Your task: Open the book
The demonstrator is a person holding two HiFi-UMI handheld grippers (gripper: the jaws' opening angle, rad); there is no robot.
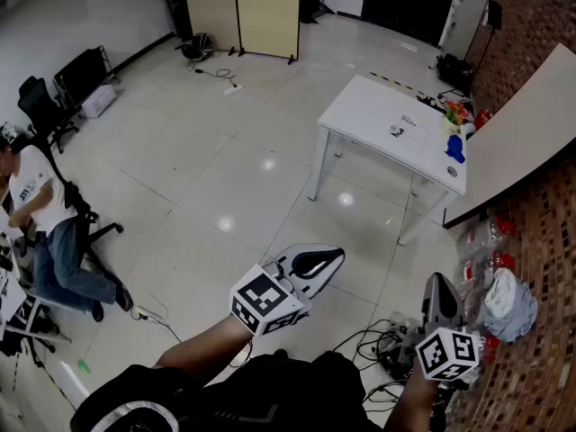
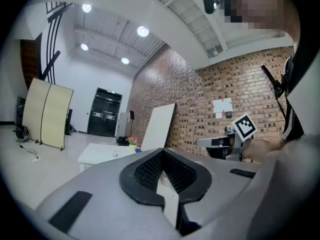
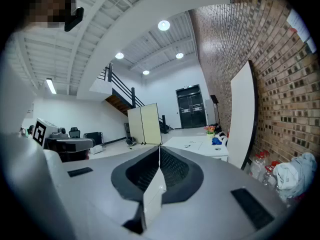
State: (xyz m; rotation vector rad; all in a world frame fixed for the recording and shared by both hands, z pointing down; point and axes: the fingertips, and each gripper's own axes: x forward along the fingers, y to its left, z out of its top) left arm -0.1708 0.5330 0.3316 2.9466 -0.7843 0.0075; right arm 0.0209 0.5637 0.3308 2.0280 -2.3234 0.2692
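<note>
White tabletop (image 1: 378, 106) across the floor (image 1: 225, 169) is carrying the flat book (image 1: 407, 127), which only my head view is showing plainly, while the gripper views are showing my left gripper (image 2: 161, 150) and right gripper (image 3: 160, 147) each closed on nothing.

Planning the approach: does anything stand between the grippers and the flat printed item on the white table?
Nothing visible does. Only floor separates the left gripper and right gripper from the table; the printed item lies uncovered on top.
</note>
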